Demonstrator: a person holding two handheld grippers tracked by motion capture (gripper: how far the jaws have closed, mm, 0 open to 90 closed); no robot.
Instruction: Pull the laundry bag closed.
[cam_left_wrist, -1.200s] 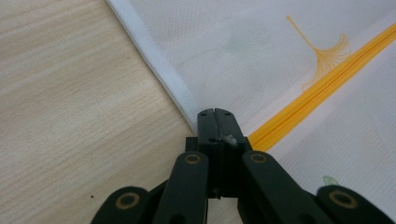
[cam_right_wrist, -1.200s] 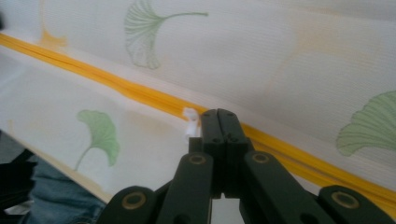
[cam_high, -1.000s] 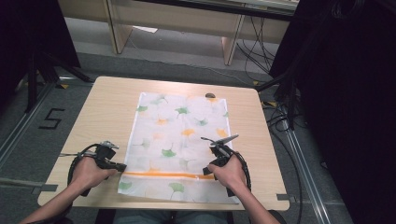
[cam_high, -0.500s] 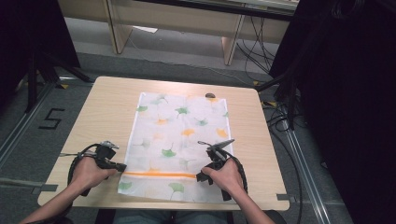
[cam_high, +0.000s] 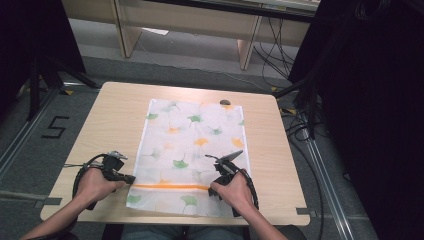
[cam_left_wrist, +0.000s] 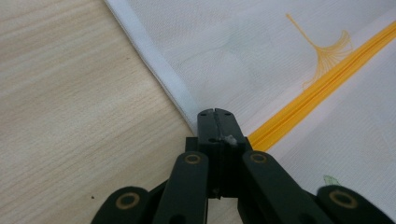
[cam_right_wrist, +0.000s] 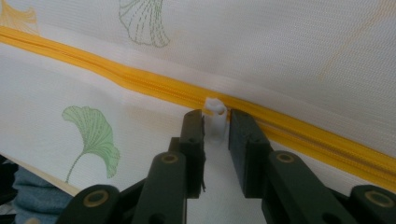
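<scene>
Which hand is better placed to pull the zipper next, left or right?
Probably the right. The right tool has just been closing, its jaws either side of the white zipper pull on the yellow zipper, not yet pressing it. The left tool is shut at the bag's white edge, seemingly pinning it.

Both forearms were bare. The left gripper (cam_left_wrist: 216, 112) was black, its linkage arms pinned with brass-ringed rivets and small screws set near its tips. The right gripper (cam_right_wrist: 215, 116) matched it, with square-ended black jaws. A black cable looped behind each gripper's body.
</scene>
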